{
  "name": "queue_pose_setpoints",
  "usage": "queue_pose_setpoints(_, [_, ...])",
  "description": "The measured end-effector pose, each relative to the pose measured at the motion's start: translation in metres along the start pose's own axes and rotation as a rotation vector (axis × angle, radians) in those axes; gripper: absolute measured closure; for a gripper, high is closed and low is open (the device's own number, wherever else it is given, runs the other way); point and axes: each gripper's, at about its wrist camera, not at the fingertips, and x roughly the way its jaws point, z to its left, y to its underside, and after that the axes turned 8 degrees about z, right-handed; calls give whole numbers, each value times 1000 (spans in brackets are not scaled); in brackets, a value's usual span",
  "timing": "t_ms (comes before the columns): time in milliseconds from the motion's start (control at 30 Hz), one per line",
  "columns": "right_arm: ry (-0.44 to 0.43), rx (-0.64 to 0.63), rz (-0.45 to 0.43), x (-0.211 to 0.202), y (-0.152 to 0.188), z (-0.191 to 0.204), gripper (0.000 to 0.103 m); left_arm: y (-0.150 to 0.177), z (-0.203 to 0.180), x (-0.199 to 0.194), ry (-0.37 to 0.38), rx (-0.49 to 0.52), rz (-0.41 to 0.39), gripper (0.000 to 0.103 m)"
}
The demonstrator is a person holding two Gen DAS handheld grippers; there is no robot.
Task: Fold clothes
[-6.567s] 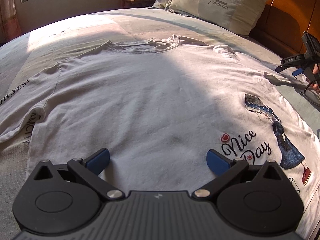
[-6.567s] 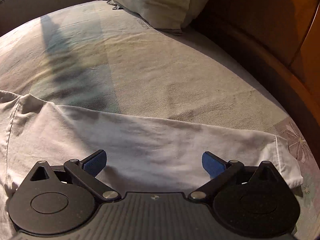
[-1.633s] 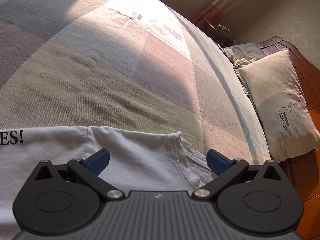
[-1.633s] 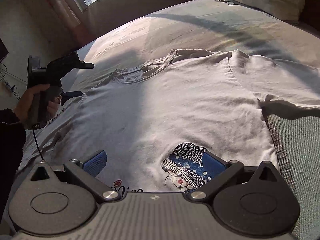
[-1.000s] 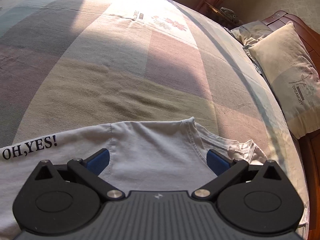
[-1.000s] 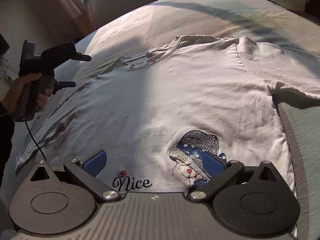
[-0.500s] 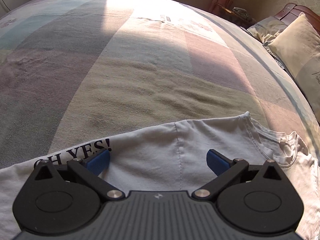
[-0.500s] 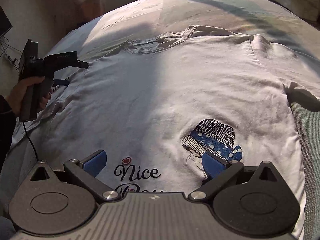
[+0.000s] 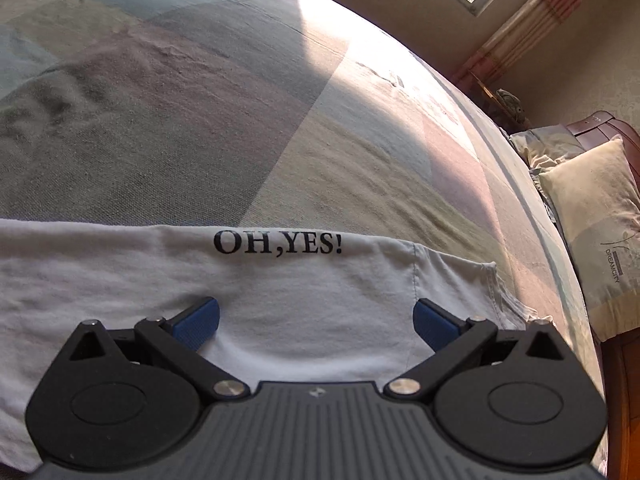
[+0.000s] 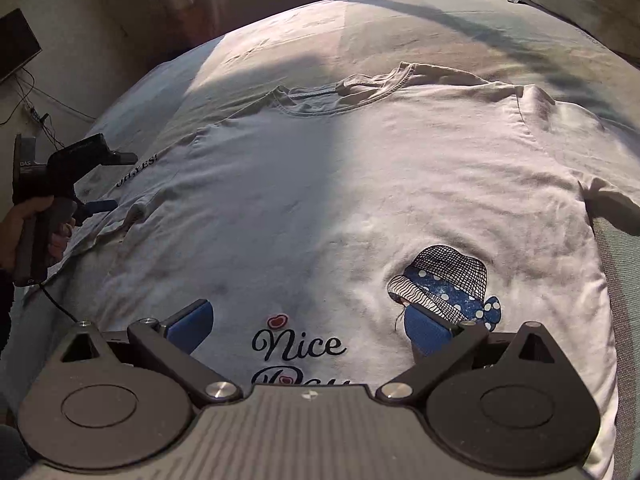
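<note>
A white T-shirt (image 10: 360, 184) lies spread flat on the bed, front up, with a "Nice Day" print and a girl in a hat. Its left sleeve (image 9: 280, 280) carries the words "OH,YES!". My left gripper (image 9: 316, 322) hovers open over that sleeve, blue pads wide apart, nothing between them. From the right wrist view the left gripper (image 10: 108, 182) shows at the far left, held in a hand. My right gripper (image 10: 308, 330) stands open above the shirt's lower front, over the print.
The patterned bedsheet (image 9: 200, 100) stretches beyond the sleeve. Pillows (image 9: 592, 224) lie at the head of the bed against a wooden headboard (image 9: 608, 124). A dark screen (image 10: 16, 46) and cables sit by the wall at left.
The left gripper has shifted from the collar end out along the left sleeve, so the "OH,YES!" text now sits centred ahead of it. The right gripper slid toward the hem.
</note>
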Motion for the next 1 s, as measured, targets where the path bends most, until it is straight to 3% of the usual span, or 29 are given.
queue_pose_setpoints(133, [12, -7, 4, 2, 0, 1, 0, -21, 0, 5, -107, -32, -30, 1])
queue_pose_setpoints(267, [21, -15, 3, 2, 1, 1, 0, 1, -7, -19, 19, -33, -30, 1])
queue_pose_setpoints(400, [16, -15, -3, 0, 1, 2, 0, 36, -19, -33, 110, 11, 22, 1])
queue_pose_setpoints(500, [14, -14, -5, -1, 1, 3, 0, 53, -16, -25, 53, 32, 42, 1])
queue_pose_setpoints(567, [13, -16, -4, -1, 2, 3, 0, 64, -8, -27, 74, 18, 34, 1])
queue_pose_setpoints(700, [12, -6, -7, -2, 2, 2, 0, 66, -10, -41, 60, 27, 111, 1])
queue_pose_setpoints(833, [4, -8, -16, -5, 2, 3, 0, 55, -4, -49, 37, 7, 35, 1])
queue_pose_setpoints(1000, [2, -7, -18, -7, 1, 4, 0, 65, 10, -48, 21, -10, 76, 1])
